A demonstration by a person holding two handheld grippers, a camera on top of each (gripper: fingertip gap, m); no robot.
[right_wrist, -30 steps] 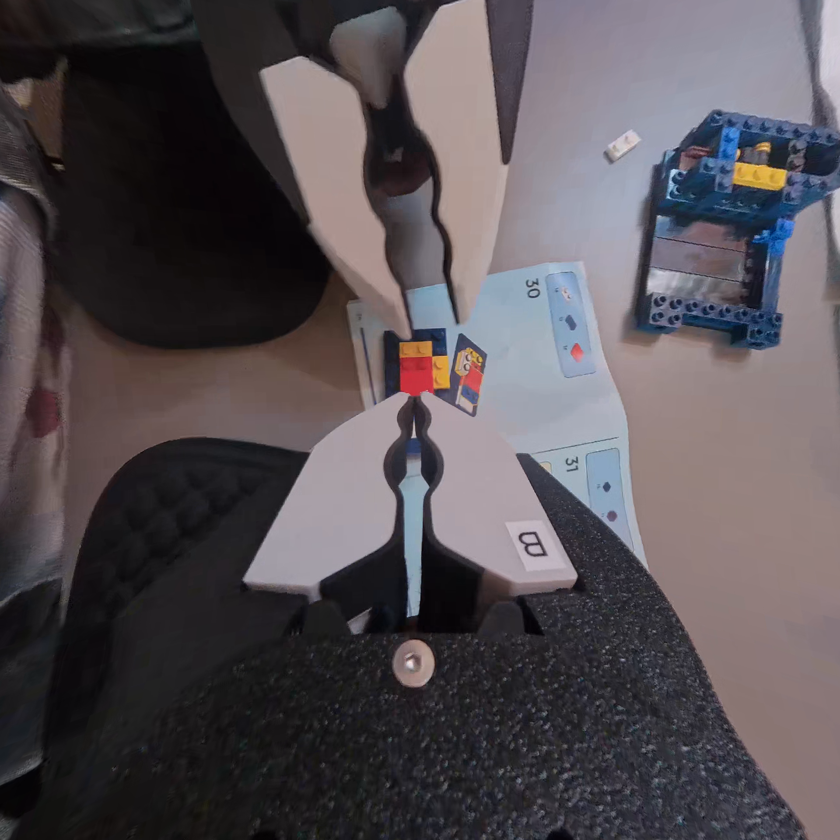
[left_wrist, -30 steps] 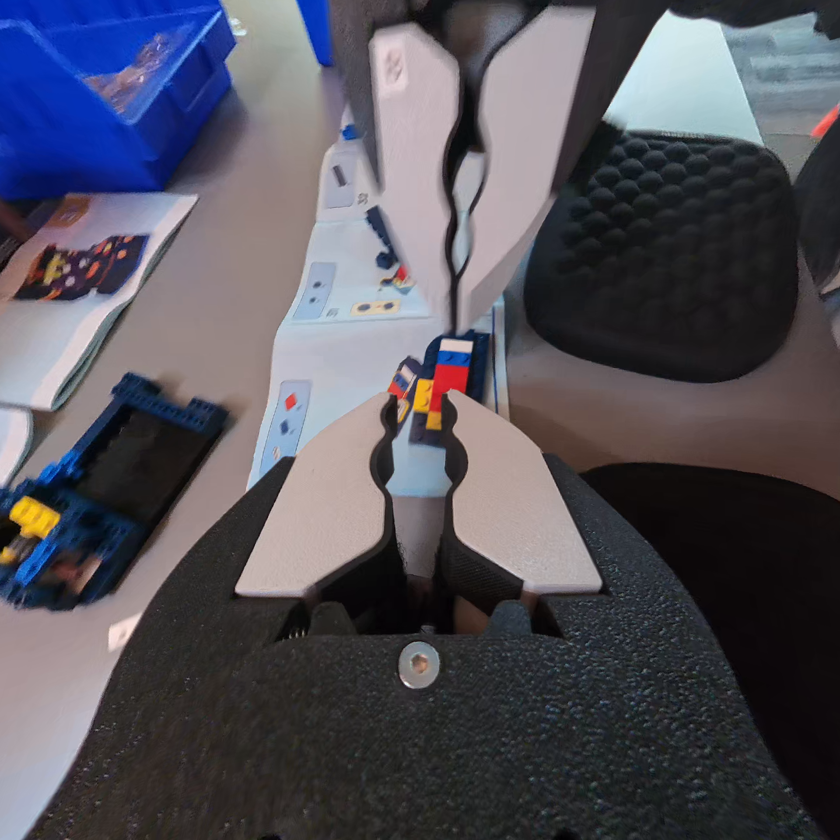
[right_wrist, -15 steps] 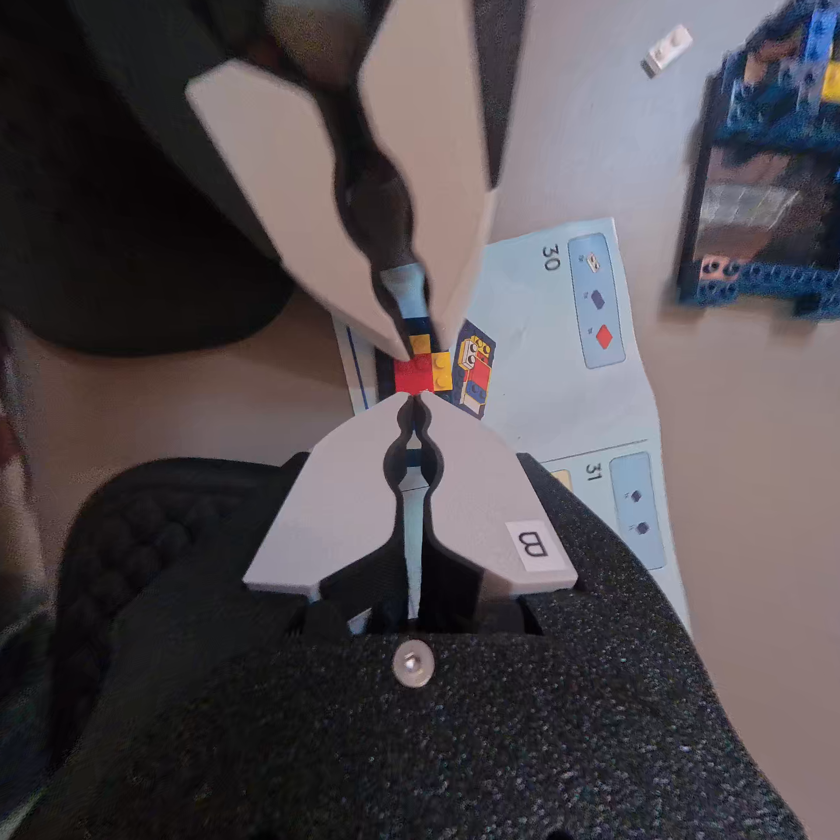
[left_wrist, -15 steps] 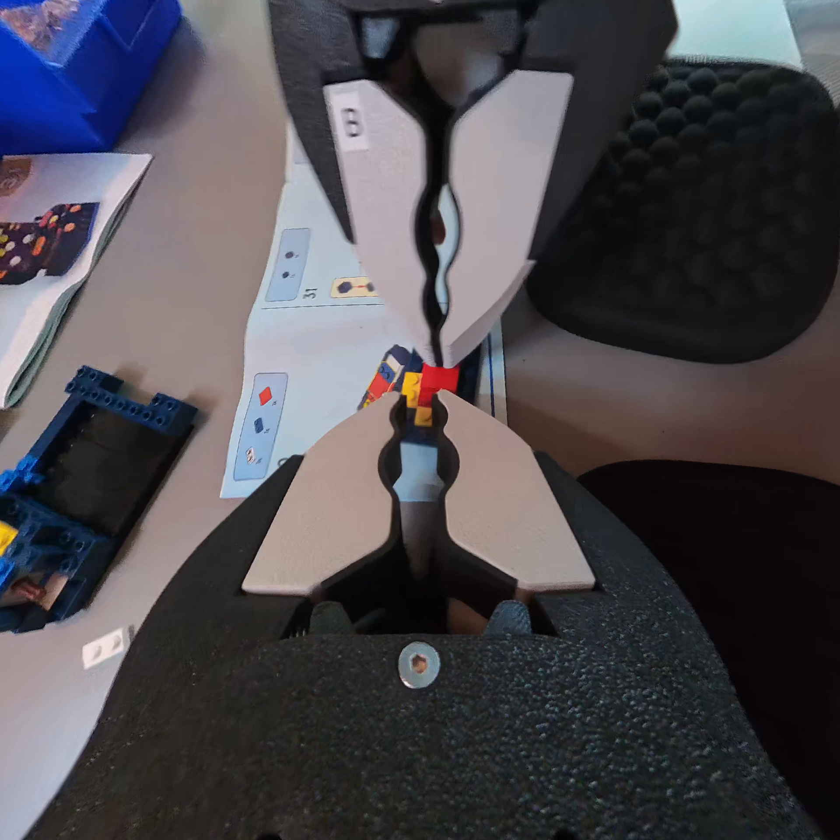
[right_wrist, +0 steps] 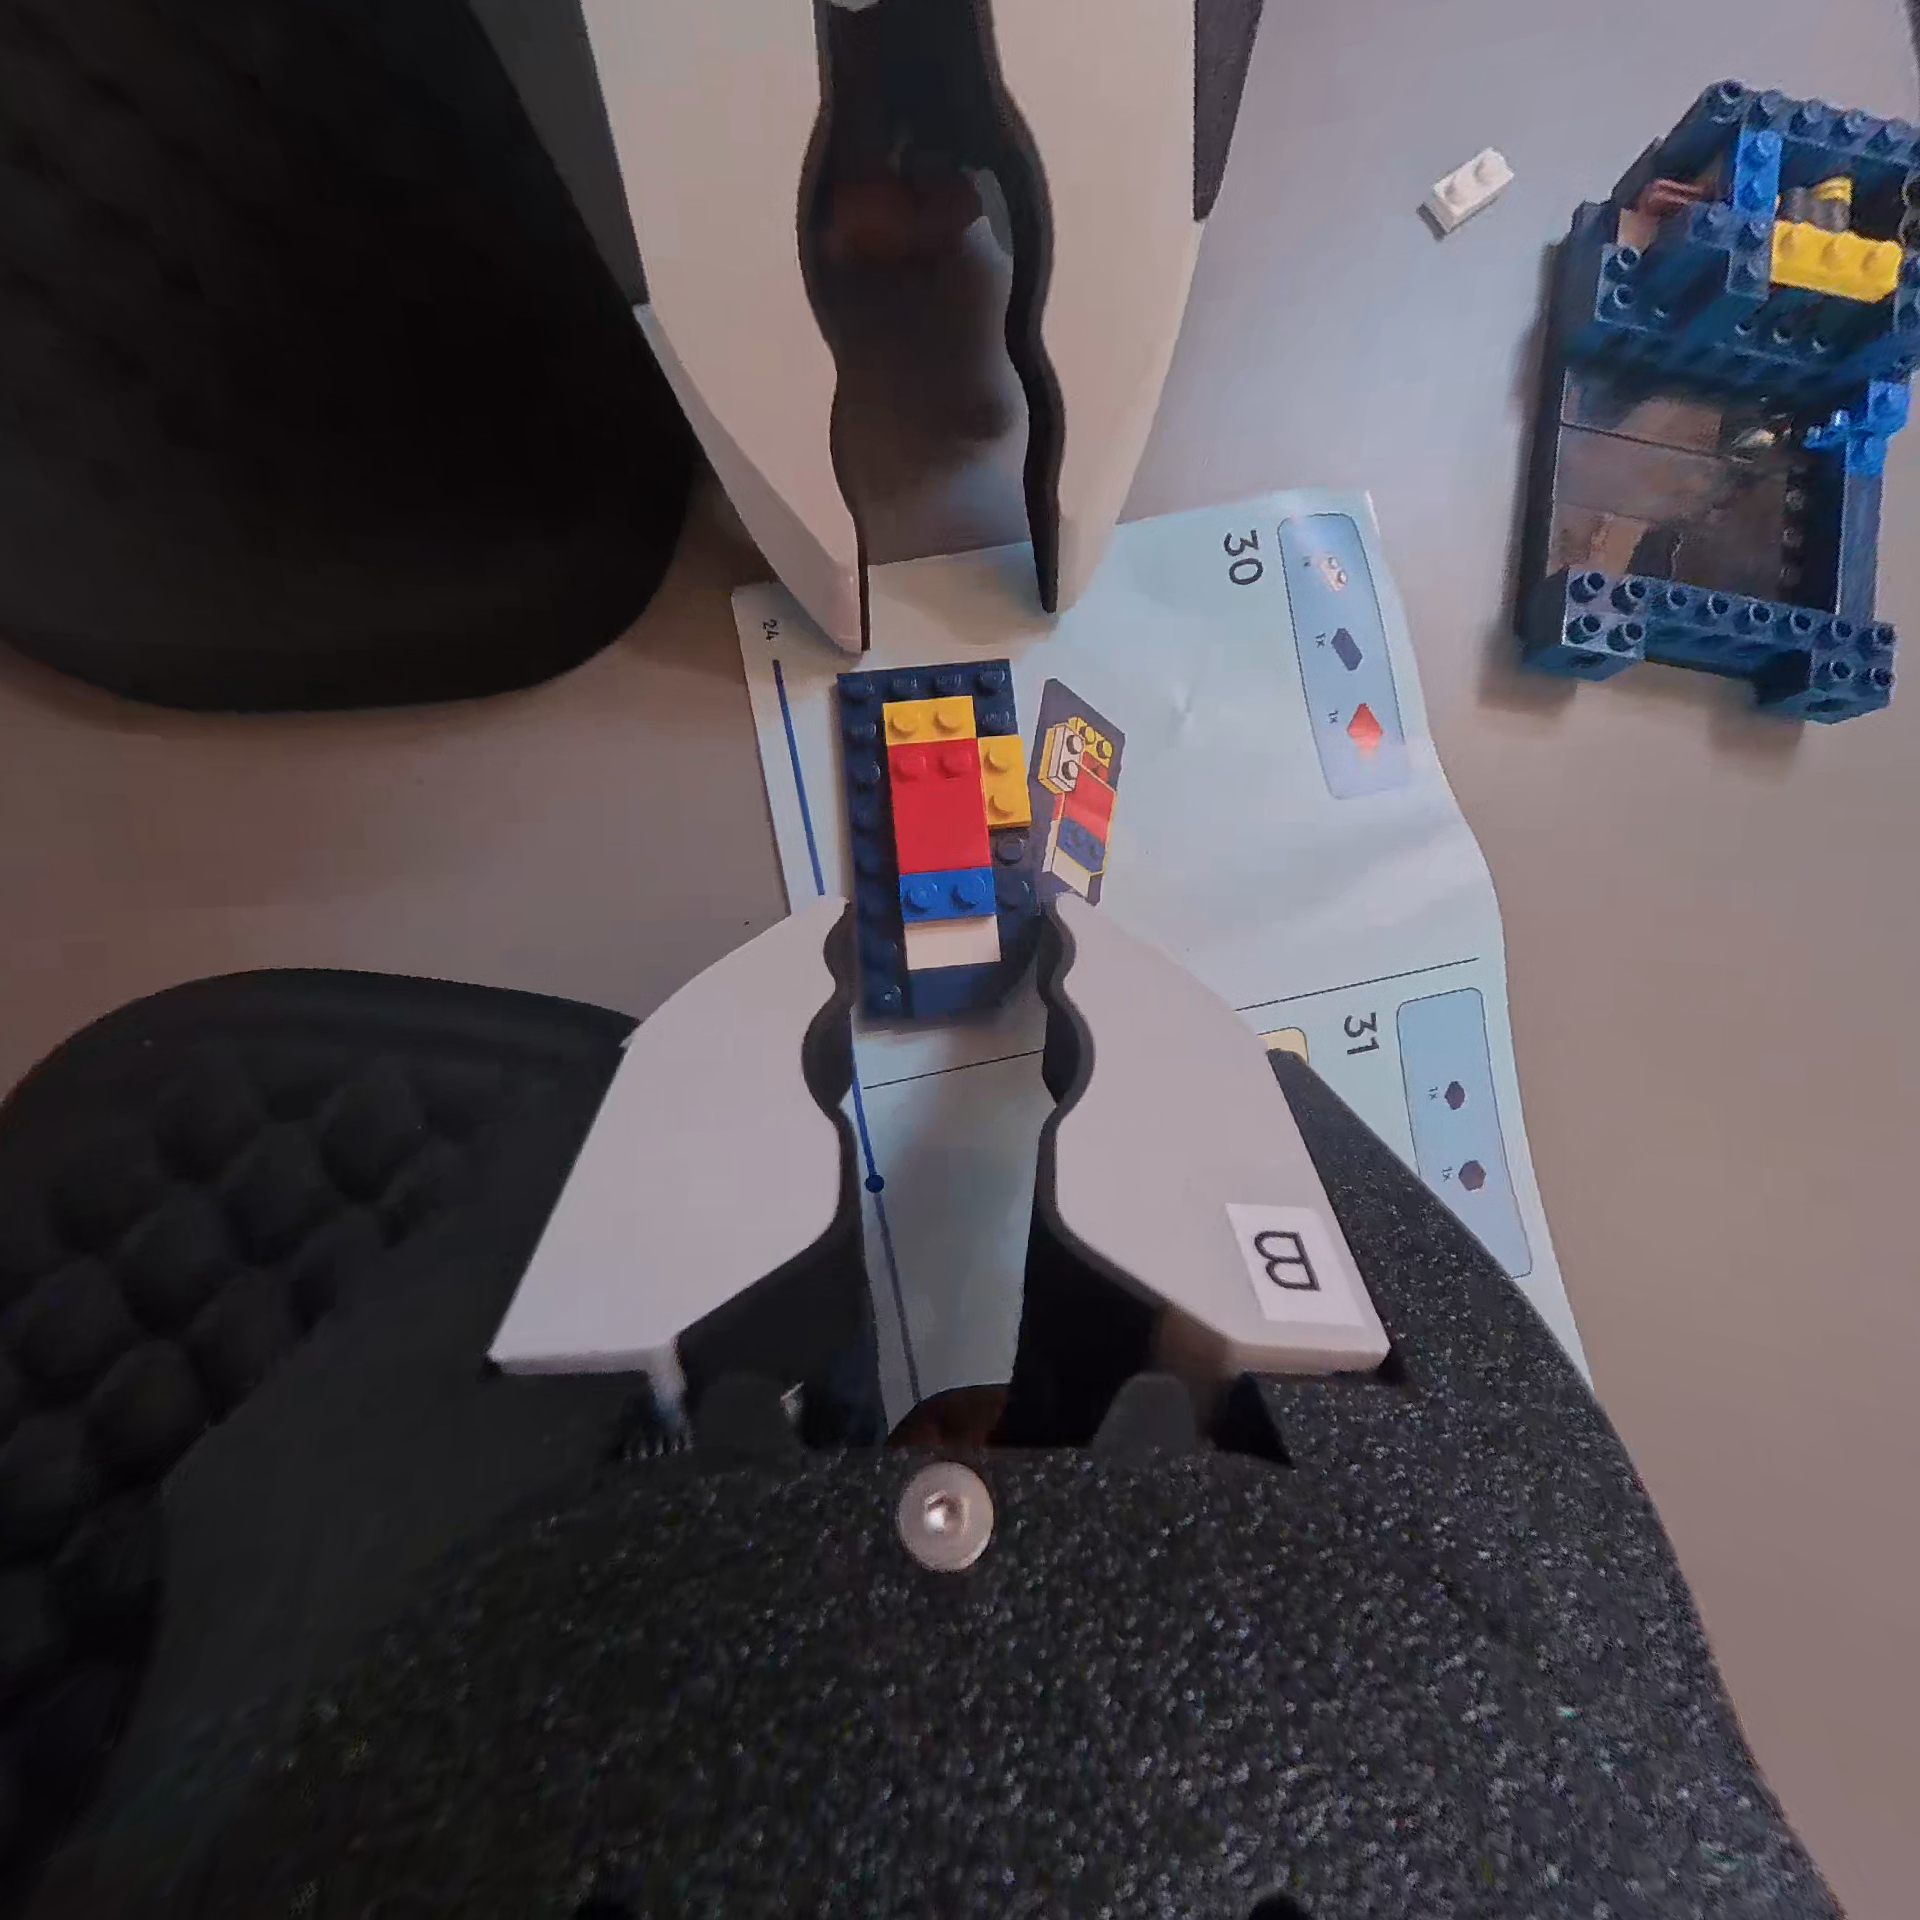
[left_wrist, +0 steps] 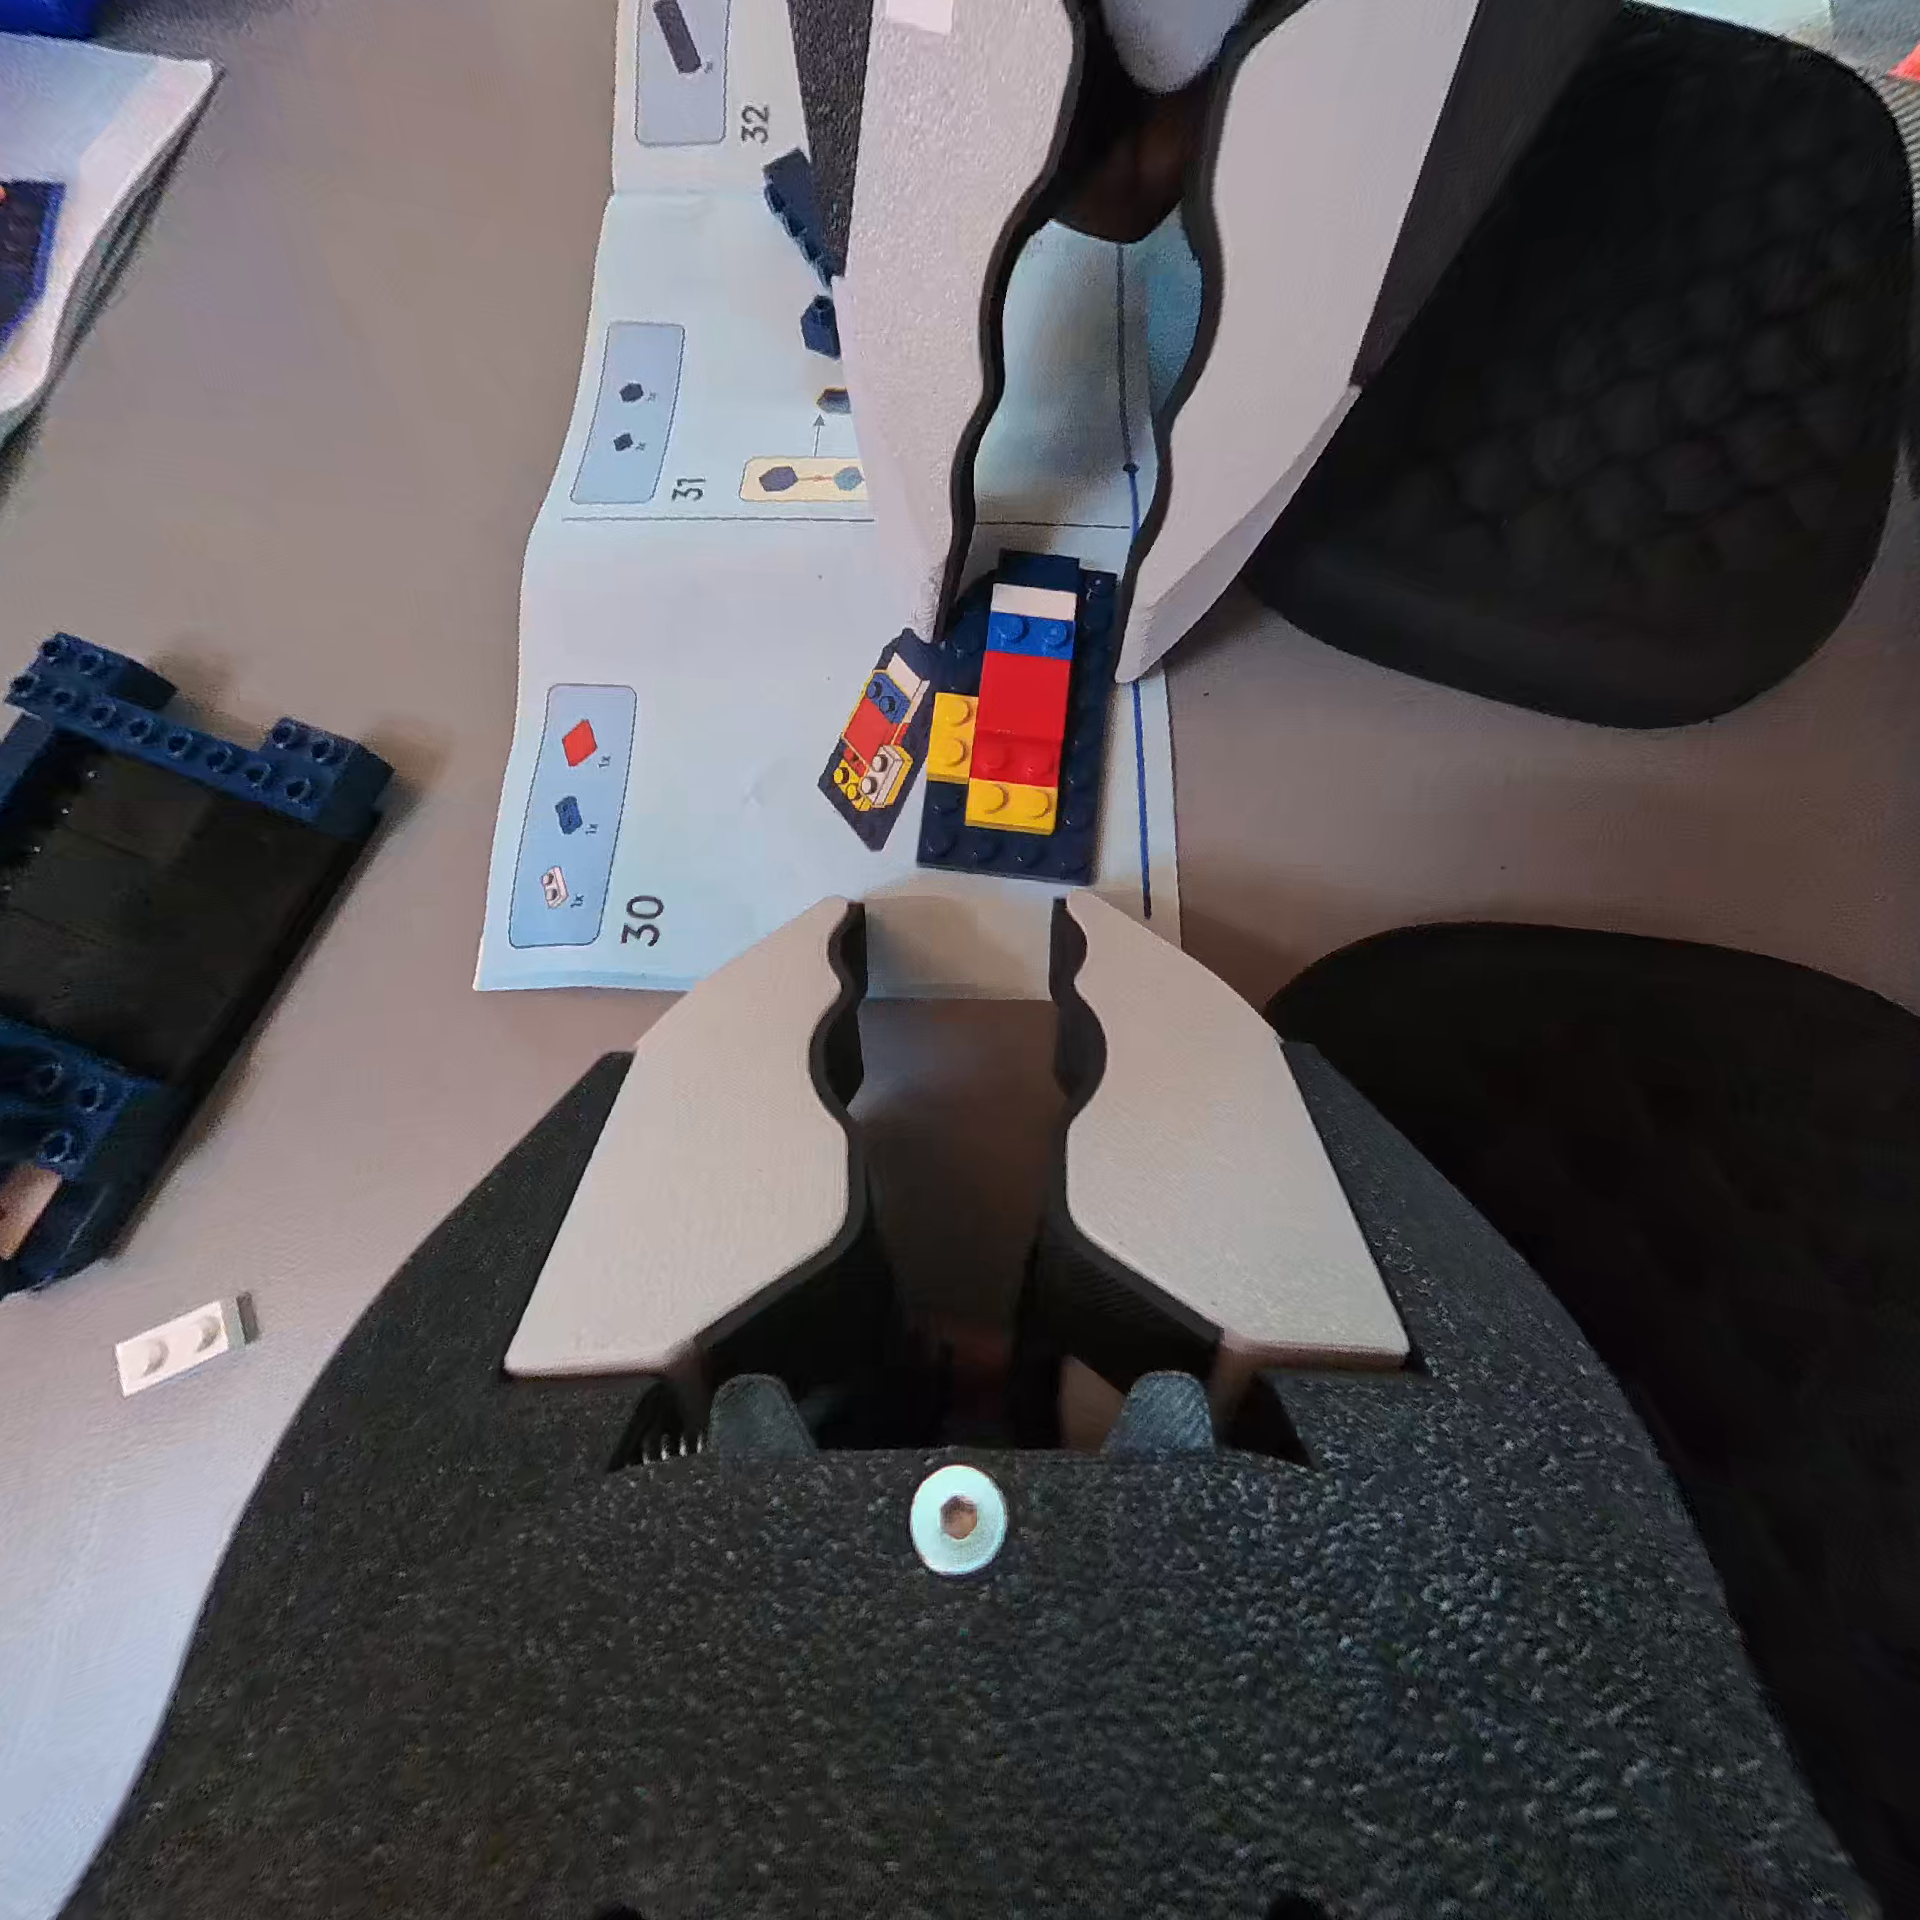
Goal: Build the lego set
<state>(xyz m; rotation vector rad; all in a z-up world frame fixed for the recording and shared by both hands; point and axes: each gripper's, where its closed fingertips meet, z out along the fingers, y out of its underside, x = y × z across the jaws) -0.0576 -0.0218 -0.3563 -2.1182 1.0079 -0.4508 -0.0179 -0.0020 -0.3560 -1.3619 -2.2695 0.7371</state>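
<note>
Right wrist view: your right tool point(right_wrist: 951, 951) straddles the brick plate point(right_wrist: 940, 831) on the instruction sheet point(right_wrist: 1247, 831), jaws apart, not pressing; left tool point(left_wrist: 956, 914) gapes just short. Closing skewed could slide the plate.

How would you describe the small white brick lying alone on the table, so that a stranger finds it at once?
Start at the big dark blue brick frame on the grey table. Just beside its end with the yellow brick lies the small white brick, loose. It is the only white piece, fixed to nothing.
</note>
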